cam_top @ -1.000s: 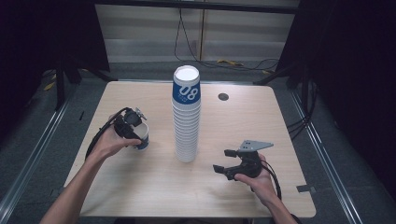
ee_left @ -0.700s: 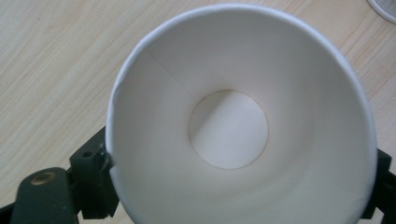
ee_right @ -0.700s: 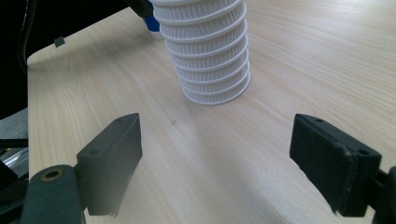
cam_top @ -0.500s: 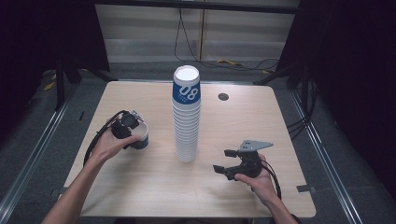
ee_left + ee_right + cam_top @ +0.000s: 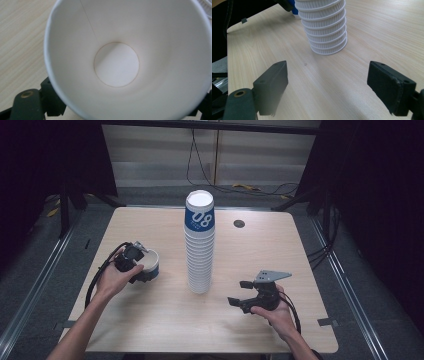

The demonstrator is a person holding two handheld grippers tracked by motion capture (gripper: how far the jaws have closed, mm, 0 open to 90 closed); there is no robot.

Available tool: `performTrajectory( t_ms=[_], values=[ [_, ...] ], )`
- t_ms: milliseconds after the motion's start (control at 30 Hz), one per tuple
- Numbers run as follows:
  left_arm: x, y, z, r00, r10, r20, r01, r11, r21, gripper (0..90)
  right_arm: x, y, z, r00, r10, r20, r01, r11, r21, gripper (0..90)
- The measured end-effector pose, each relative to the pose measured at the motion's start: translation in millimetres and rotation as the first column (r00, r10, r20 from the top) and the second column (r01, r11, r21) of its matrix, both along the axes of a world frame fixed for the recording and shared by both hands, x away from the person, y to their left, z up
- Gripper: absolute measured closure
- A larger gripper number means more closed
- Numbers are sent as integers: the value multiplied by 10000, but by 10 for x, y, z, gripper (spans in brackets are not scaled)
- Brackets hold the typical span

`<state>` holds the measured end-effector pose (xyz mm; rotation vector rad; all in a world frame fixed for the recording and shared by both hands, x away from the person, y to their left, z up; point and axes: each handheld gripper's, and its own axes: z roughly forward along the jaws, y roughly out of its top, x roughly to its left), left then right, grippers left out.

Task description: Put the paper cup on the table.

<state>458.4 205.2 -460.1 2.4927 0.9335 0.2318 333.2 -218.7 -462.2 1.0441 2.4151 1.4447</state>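
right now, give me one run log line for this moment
left gripper: shut on single cup, upright near table | right gripper: open, empty, right of cup stack | stack: upright, untouched

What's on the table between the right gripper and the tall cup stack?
Nothing. In the right gripper view, bare wood runs from the open right gripper to the cup stack. The high view shows the same bare gap on the table.
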Motion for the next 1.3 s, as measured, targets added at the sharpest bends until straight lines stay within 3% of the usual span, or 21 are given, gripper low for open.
performTrajectory(
  t_ms=[233,433,600,667,833,933,967,1100,1233,1300],
  values=[
    [-104,65,-21,9995,316,56,-312,9978,-588,187,3,0,0,10000,4,-61,-4,10000,10,171],
    [-234,115,-56,9983,573,-78,-577,9951,-804,185,1,-3,0,10000,-10,-82,11,10000,43,170],
    [-295,209,-48,9954,951,122,-926,9866,-1346,184,1,9,-4,9999,24,-116,-24,10000,7,170],
    [-315,227,-50,9962,868,20,-859,9890,-1201,182,3,4,-3,10000,4,-99,-4,10000,25,170],
    [-449,248,-52,9938,1097,167,-1061,9836,-1460,182,14,0,-12,9998,-35,-197,36,10000,71,167],
    [-504,258,-61,9935,1094,329,-1031,9825,-1553,182,13,0,-14,9999,-36,-164,37,10000,65,167],
    [-563,263,-71,9928,1119,415,-1030,9791,-1754,182,9,-2,-12,9998,-77,-161,78,9999,65,166],
    [-646,254,-69,9930,939,715,-799,9807,-1783,182,5,1,-10,9999,-133,-104,134,9999,61,167],
    [-781,244,-55,9884,1081,1066,-803,9681,-2372,181,-2,4,-7,9999,-129,-55,130,9999,85,168],
    [-830,225,-57,9882,963,1192,-642,9664,-2488,181,-5,1,-8,9998,-182,-15,183,9998,118,168]
  ],
)
